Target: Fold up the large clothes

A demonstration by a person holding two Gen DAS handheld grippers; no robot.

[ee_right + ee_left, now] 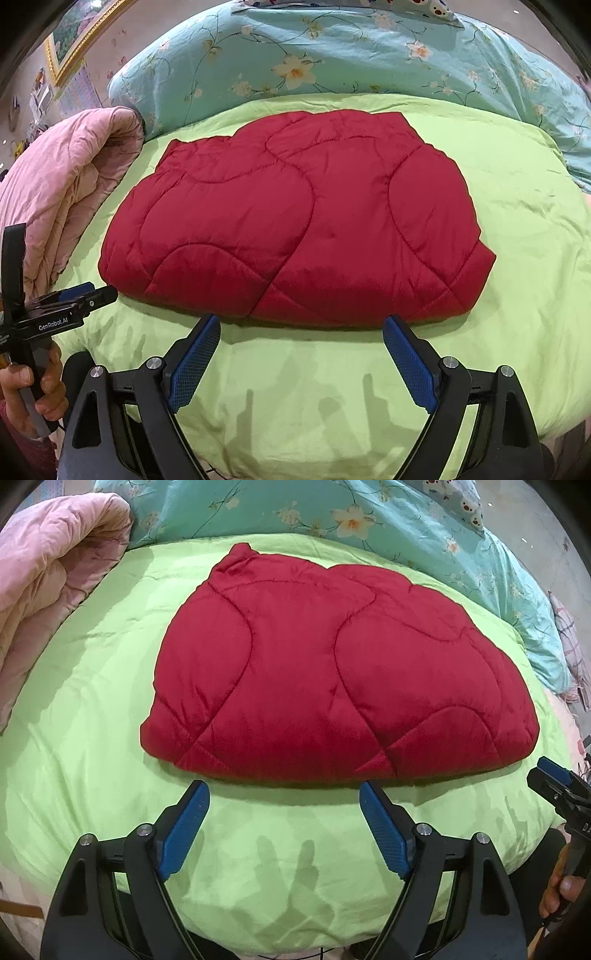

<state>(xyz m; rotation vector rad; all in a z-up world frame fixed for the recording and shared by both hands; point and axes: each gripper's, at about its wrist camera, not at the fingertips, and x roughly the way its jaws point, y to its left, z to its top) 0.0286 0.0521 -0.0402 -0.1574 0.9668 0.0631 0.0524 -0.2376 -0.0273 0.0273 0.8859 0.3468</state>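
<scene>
A red quilted garment lies folded into a compact bundle on the light green bedcover; it also shows in the right wrist view. My left gripper is open and empty, held just in front of the bundle's near edge. My right gripper is open and empty too, close to the same near edge. The right gripper shows at the right rim of the left wrist view, and the left gripper at the left rim of the right wrist view.
A rolled pink quilt lies at the left of the bed. A teal floral duvet is piled along the back. A framed picture hangs on the wall at far left.
</scene>
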